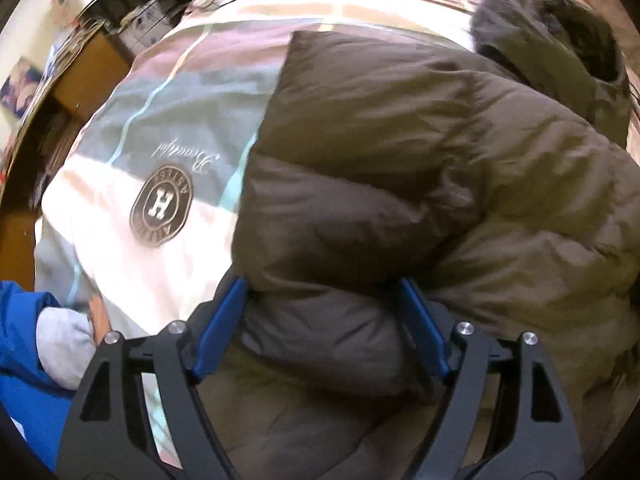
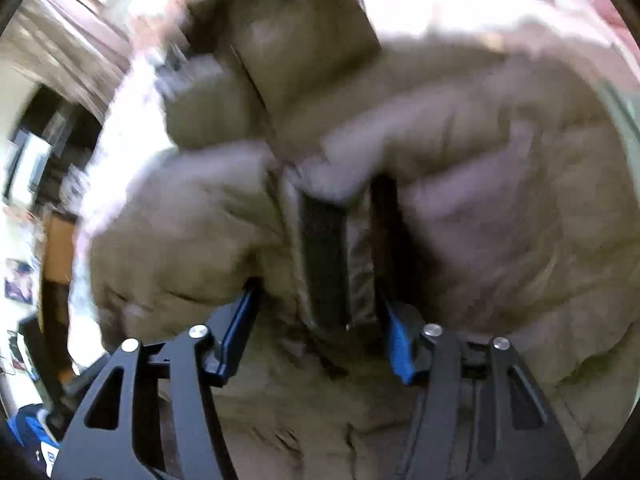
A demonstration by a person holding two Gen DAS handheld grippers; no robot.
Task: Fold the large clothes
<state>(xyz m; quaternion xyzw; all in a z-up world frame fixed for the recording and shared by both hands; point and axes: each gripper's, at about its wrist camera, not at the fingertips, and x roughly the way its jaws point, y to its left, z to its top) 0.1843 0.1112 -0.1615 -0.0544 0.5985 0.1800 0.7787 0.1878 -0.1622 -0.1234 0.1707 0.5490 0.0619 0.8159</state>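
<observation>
A brown padded jacket (image 1: 400, 160) with a fur-trimmed hood (image 1: 560, 32) lies on a striped bedspread (image 1: 160, 120). My left gripper (image 1: 320, 292) is open, its blue fingers (image 1: 224, 320) standing on either side of a puffy fold at the jacket's near edge. In the blurred right wrist view the jacket (image 2: 480, 160) fills the frame. My right gripper (image 2: 316, 300) is open around the jacket's front edge, where a dark strip (image 2: 324, 260) runs between the fingers.
The bedspread carries a round badge with an H (image 1: 162, 206). A blue and grey sleeve (image 1: 40, 340) shows at the lower left. Wooden furniture and boxes (image 1: 92, 64) stand beyond the bed's left edge. Shelves and pictures (image 2: 28, 168) are at the left.
</observation>
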